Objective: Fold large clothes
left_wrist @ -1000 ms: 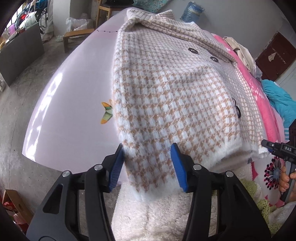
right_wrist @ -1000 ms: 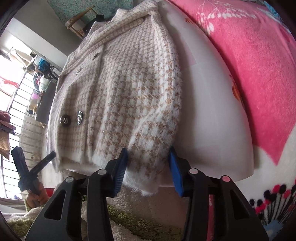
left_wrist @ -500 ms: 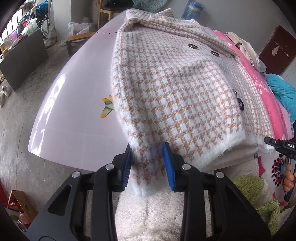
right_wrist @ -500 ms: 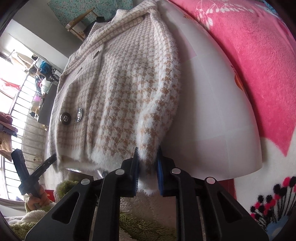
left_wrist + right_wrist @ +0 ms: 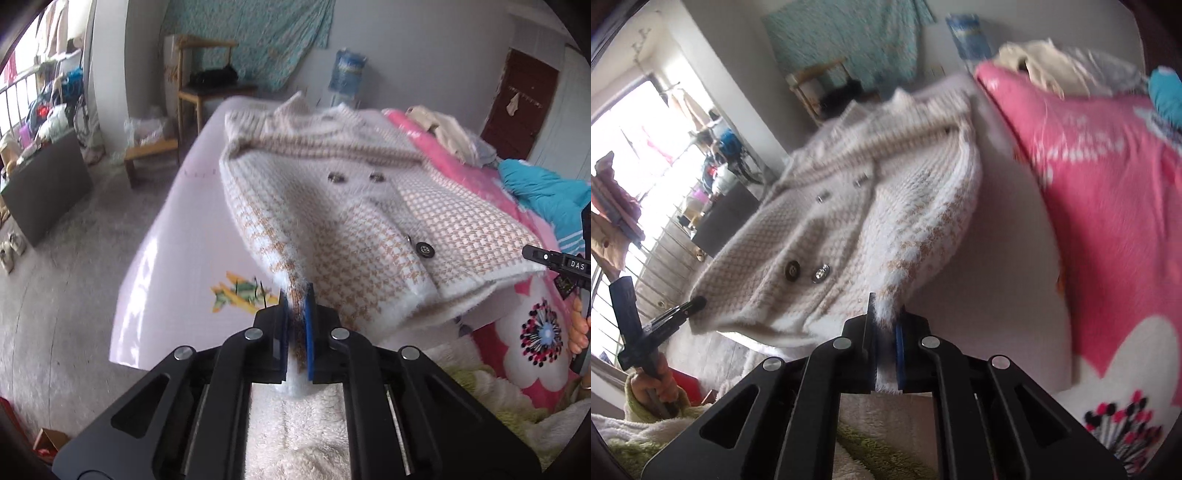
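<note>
On pink board (image 5: 177, 236) | L gripper (image 5: 296, 314) + R gripper (image 5: 886, 325) clamped on cardigan (image 5: 332, 218) hem corners

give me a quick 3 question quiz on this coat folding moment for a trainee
1. True or false: the left gripper has its jaws clamped on the hem of the checked coat.
2. What does the right gripper hold? A) the pink blanket B) the coat's hem C) nothing
3. Fill in: near the left gripper, the pale board under the coat carries a printed ____.

Key:
1. True; the hem sits pinched between the blue pads.
2. B; white fuzzy hem is caught in its jaws, while the pink blanket lies off to the side.
3. Butterfly, orange and green.
</note>
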A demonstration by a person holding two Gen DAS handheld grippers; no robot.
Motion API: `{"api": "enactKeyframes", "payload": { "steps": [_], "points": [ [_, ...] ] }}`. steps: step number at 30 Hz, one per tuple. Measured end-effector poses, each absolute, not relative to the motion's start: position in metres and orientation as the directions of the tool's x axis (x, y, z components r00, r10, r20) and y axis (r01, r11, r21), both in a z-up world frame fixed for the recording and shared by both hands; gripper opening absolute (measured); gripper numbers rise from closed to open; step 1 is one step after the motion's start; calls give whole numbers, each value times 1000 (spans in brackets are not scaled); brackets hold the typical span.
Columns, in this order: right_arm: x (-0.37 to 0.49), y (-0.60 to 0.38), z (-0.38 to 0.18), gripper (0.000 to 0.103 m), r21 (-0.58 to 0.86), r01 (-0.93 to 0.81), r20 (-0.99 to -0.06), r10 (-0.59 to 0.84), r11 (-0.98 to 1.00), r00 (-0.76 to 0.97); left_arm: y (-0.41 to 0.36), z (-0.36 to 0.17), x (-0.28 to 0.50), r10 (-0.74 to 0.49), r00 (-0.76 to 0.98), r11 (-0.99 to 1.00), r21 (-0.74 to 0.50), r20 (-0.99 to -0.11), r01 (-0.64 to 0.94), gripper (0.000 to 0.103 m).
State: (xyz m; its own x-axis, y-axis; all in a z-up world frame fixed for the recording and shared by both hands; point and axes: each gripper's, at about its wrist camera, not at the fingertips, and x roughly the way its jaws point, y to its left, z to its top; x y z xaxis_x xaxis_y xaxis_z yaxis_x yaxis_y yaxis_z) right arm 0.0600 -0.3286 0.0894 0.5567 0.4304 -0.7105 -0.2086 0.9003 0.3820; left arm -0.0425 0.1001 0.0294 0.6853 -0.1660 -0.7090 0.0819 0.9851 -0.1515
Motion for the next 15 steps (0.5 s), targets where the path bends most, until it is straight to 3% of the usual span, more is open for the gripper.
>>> {"api": "enactKeyframes", "payload": {
  "steps": [5,8,15],
  "points": [
    [44,-348,111,7,387,-217,-692,438,896,574,112,52,-64,-193,703,980,-162,-685,111,5],
    [27,-357,109,7,428,-205,-712,468,880,524,121,50,-80,-224,661,973,-208,-716,104,5],
    [14,-359,37,7,522,-39,-797,504,852,332,140,-6,-89,-244,522,954,-298,-818,-20,6]
  ]
}}
